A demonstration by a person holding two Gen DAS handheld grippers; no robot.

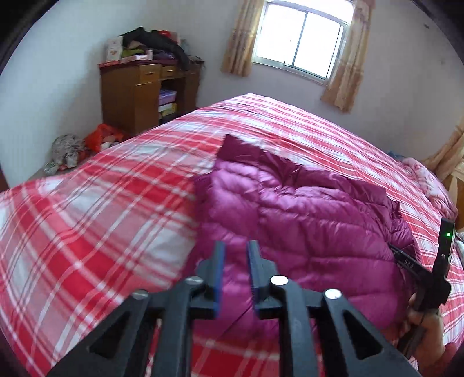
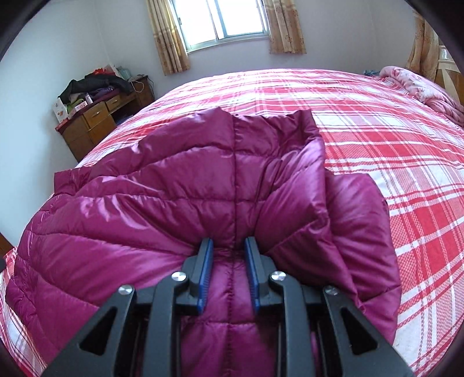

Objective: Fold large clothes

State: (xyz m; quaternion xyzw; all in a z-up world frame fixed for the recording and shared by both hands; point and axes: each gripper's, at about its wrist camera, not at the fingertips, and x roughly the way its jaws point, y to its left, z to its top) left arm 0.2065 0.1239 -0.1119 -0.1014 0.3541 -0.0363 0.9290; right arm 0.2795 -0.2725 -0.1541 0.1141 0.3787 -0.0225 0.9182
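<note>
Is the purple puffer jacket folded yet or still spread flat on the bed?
Partly folded: the jacket has one side doubled over its middle, in a loose bunched heap, not a neat bundle.

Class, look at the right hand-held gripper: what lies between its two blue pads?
In the right wrist view, a quilted fold of the magenta down jacket lies between the pads of the right hand-held gripper; nothing else is there.

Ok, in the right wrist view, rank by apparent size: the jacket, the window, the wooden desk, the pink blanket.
1. Magenta down jacket, closest to the camera.
2. Window.
3. Wooden desk and pink blanket look alike; unranked.
</note>
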